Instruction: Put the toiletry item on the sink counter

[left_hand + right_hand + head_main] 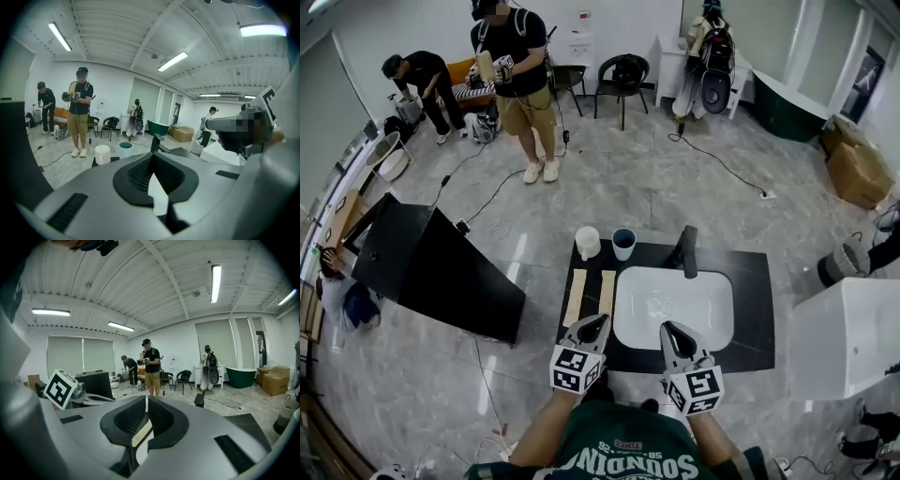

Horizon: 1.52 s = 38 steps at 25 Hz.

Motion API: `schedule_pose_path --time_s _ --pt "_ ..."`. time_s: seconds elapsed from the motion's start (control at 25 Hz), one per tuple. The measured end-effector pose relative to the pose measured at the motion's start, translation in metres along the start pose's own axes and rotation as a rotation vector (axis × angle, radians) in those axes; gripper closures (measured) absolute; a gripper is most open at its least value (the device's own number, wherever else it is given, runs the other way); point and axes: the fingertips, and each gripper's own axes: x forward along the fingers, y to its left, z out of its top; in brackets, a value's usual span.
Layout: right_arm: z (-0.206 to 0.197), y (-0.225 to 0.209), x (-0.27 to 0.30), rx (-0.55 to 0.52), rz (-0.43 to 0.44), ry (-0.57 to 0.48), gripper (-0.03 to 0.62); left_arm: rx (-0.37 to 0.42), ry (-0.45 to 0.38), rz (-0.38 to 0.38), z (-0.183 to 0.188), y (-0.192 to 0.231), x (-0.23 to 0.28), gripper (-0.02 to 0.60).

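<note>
Two long, flat beige items (575, 295) (607, 292) lie side by side on the left of the black sink counter (757, 309). At its back edge stand a white cup (588, 242) and a teal cup (623, 243). My left gripper (598, 322) hovers at the counter's near edge, just short of the beige items, shut and empty. My right gripper (667, 328) hangs over the near rim of the white basin (675, 305), also shut with nothing in it. The left gripper view shows closed jaws (152, 155) pointing toward the white cup (102, 153) and the teal cup (125, 150). In the right gripper view the jaws (146, 399) meet.
A black faucet (687, 251) stands behind the basin. A white bathtub (848, 333) is to the right and a black slanted panel (431, 267) to the left. A person with grippers (520, 75) stands across the room, with chairs (623, 80) and cables on the floor.
</note>
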Motion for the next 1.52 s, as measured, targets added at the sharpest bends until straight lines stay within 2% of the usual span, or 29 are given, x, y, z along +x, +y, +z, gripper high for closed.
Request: schedule_pose_path --time_s 0.2,0.72,1.52 --pt "-0.002 -0.007 -0.013 -0.004 -0.005 -0.008 0.546 0.025 0.007 -0.007 -0.001 -0.019 -0.002 0.571" --pt "-0.015 -0.024 -0.034 -0.008 -0.005 0.011 0.546 0.018 0.044 -0.052 -0.012 -0.053 0.012 0.571" --pt "-0.019 -0.026 -0.024 0.002 0.005 0.037 0.549 0.008 0.074 -0.083 -0.016 -0.049 0.028 0.571"
